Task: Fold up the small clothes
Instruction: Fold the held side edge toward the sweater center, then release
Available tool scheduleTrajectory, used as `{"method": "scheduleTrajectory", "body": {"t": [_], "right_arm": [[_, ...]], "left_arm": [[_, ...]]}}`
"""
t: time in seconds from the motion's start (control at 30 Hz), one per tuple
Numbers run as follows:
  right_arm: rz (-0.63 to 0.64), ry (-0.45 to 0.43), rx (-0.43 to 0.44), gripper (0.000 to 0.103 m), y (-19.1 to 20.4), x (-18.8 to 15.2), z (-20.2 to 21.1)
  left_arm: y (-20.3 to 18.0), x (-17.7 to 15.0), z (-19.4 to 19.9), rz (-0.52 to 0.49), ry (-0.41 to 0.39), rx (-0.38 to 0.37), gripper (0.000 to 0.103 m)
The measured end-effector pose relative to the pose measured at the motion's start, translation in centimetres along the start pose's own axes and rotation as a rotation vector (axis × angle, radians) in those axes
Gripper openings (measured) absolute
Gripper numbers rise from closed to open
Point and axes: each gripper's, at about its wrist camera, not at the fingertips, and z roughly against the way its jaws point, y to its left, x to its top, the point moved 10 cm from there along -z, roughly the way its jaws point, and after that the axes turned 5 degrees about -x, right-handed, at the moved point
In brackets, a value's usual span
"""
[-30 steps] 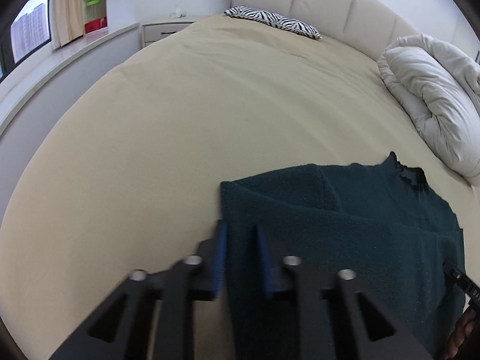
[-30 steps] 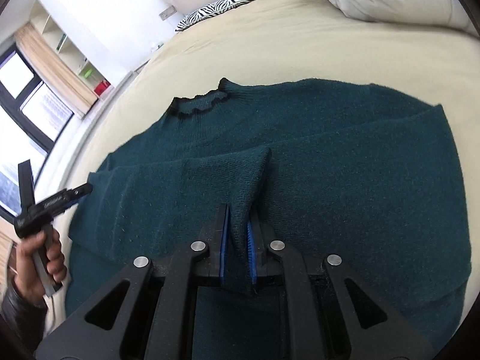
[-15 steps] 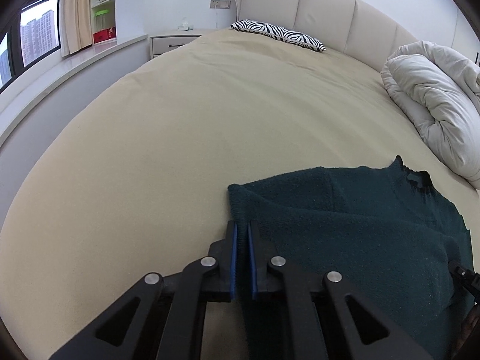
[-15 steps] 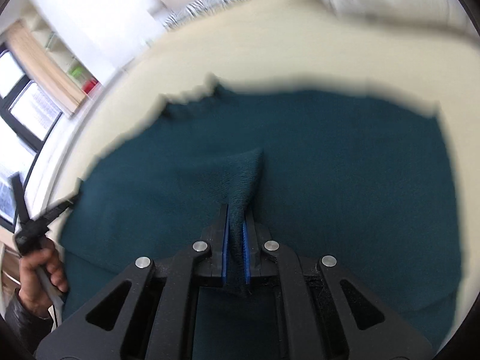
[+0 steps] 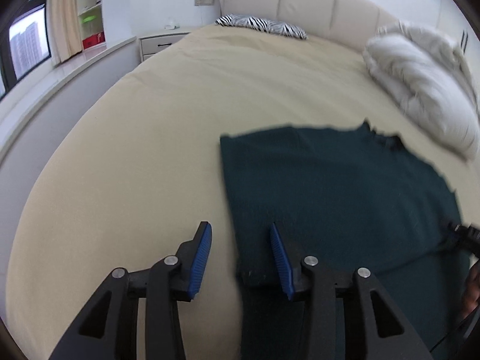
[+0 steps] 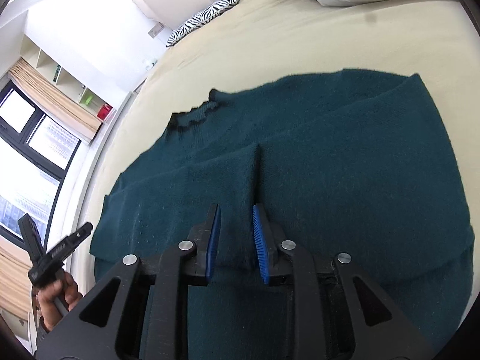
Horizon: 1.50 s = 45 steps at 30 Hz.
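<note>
Nearest to me, my right claw [image 6: 235, 237] has just let go: half a second ago its blue pads were pinched on the cuff end of the dark teal knitted sweater [image 6: 330, 180], and now they stand apart with the folded-in sleeve [image 6: 222, 180] lying slack between them, its edge running straight ahead across the sweater's body. My left claw [image 5: 240, 258] has done the same; it was shut on the sweater's side edge and now gapes wide, one pad over the beige bed sheet [image 5: 135, 150], the other over the knit, touching nothing that I can see. I read this as one sleeve fold laid down and released, so the garment rests flat on the bed with that sleeve crossing its front. Further off, the frilled collar [image 6: 195, 114] points toward the headboard, and the far sleeve looks folded over too. Beyond lie the white rumpled duvet [image 5: 420, 84] and the zebra-striped pillow [image 5: 264, 25]. Next, probably, comes folding the body lengthwise.
</note>
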Motion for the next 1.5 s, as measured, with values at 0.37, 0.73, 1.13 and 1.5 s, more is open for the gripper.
{"method": "scheduleTrajectory", "body": {"t": [0.37,0.73,1.13,1.5], "right_arm": [[0.06,-0.034,-0.088,0.004,-0.1,0.0,1.5],[0.063,0.007,-0.106,0.003,-0.9,-0.9,0.0],[-0.072,-0.038,-0.022,0.01,-2.6,-0.9,1.0],[-0.098,-0.243,0.014,0.066,-4.7,-8.4,18.3]], "left_arm": [[0.2,-1.2,0.0,-0.002,-0.025,-0.009,0.013],[0.8,-1.0,-0.4,0.006,-0.054,0.022,0.013],[1.1,-1.0,1.5,0.008,-0.048,0.042,0.037],[2.6,-10.6,12.9,0.134,-0.047,-0.144,0.058]]}}
